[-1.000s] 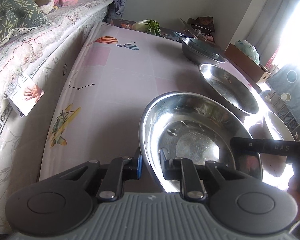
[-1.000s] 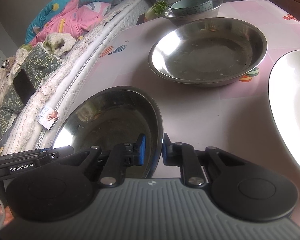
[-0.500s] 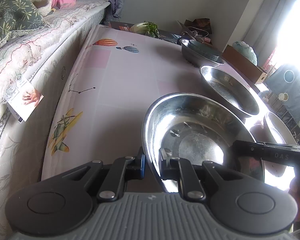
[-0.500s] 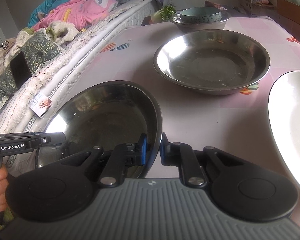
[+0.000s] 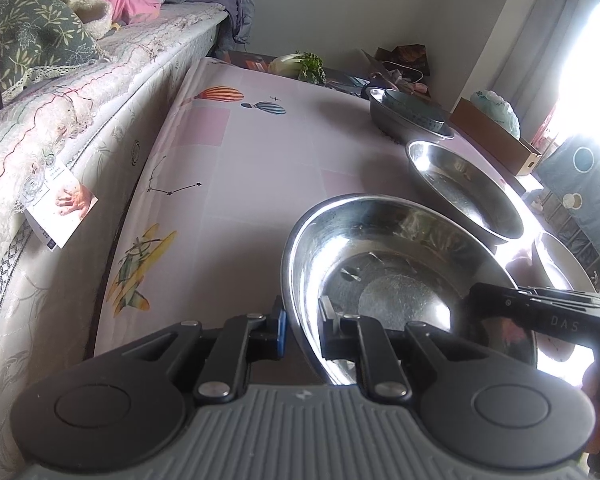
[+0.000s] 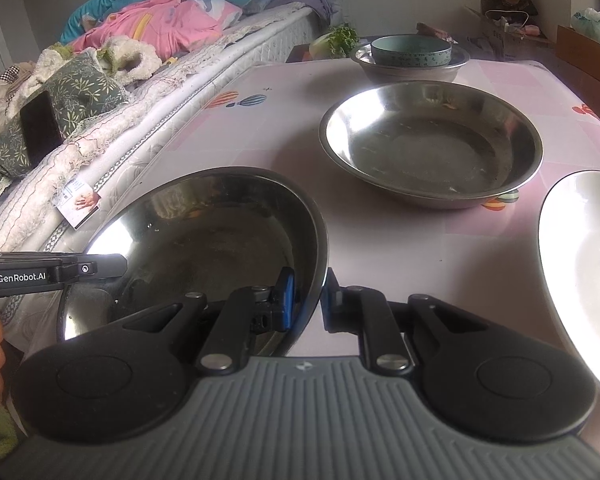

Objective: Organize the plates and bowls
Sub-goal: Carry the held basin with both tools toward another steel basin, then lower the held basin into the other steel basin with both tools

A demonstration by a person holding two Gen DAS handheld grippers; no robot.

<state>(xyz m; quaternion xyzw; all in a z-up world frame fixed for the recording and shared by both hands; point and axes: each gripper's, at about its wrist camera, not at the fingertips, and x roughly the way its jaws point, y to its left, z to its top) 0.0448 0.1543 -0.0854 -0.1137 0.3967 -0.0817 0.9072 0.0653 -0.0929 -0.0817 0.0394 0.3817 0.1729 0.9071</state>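
Observation:
Both grippers hold one steel bowl (image 5: 400, 276) by its rim, above the pink table. My left gripper (image 5: 302, 330) is shut on its left rim. My right gripper (image 6: 310, 300) is shut on its right rim; the bowl (image 6: 204, 248) fills the lower left of the right wrist view. A second, larger steel bowl (image 6: 432, 144) stands on the table beyond; it also shows in the left wrist view (image 5: 464, 188). A white plate (image 6: 580, 264) lies at the right. A teal bowl (image 6: 410, 51) sits inside a steel bowl (image 6: 410, 68) at the far end.
The table (image 5: 240, 184) has a pink printed cloth. A bed (image 5: 40, 128) with bedding runs along its left edge. Vegetables (image 6: 336, 40) lie at the far end. A cardboard box (image 5: 496, 136) stands off the table's right side.
The held bowl has risen slightly and tilted a little between the two grippers. Both grips are unchanged.

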